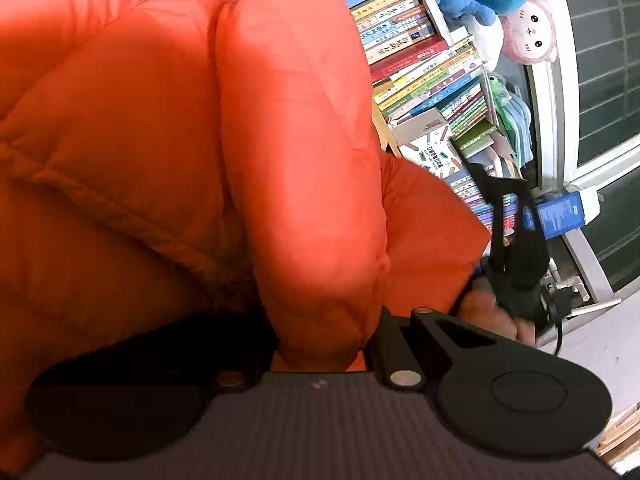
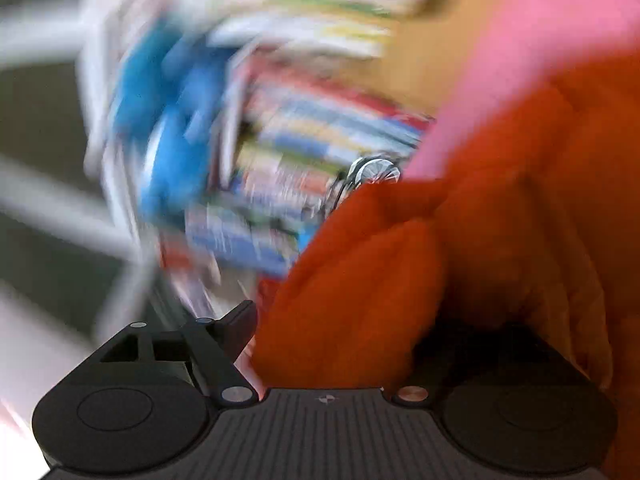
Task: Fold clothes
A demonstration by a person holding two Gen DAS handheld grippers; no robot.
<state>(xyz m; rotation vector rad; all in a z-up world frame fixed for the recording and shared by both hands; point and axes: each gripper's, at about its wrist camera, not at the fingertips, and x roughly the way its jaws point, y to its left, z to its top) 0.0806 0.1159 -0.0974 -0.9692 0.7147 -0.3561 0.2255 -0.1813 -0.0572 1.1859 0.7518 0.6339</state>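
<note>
Black gripper housing filled the bottom of both wrist views. From the left wrist, the left gripper (image 1: 320,344) was clenched on a puffy fold of the orange quilted jacket (image 1: 160,140), which bulged up from between the jaws and covered the left and centre of the frame. At the right edge of that fold the right gripper (image 1: 516,240) hung dark before the bookshelf (image 1: 424,64), with a pink plush toy (image 1: 528,28) in the upper right. The right wrist view was heavily blurred; there the jacket (image 2: 460,240) lay against the open jaws in the lower right, released rather than pinched, as far as could be told.
</note>
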